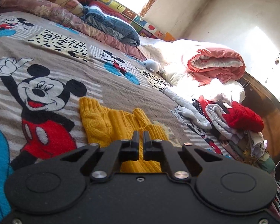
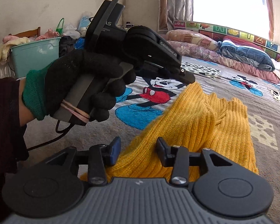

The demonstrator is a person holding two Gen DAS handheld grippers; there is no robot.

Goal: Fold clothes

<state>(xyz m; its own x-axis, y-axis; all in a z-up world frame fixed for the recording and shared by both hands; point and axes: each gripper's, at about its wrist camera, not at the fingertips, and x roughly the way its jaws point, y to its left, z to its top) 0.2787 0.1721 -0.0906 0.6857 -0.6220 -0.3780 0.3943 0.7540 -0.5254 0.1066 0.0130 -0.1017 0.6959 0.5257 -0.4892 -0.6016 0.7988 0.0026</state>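
Observation:
A yellow knitted sweater (image 1: 110, 123) lies on the Mickey Mouse blanket (image 1: 52, 65). My left gripper (image 1: 139, 136) is shut on a fold of the sweater and lifts that part off the bed. In the right wrist view the left gripper (image 2: 189, 79) pinches a raised peak of the sweater (image 2: 205, 117), held by a hand in a black glove. My right gripper (image 2: 138, 147) is open, its fingers on either side of the sweater's near edge without closing on it.
A pile of clothes (image 1: 233, 119) with a red garment sits at the bed's right edge. Rolled bedding (image 1: 214, 65) and pillows (image 1: 106, 24) lie at the far side. A teal bin (image 2: 35, 56) stands by the wall. A window (image 2: 229, 1) is beyond.

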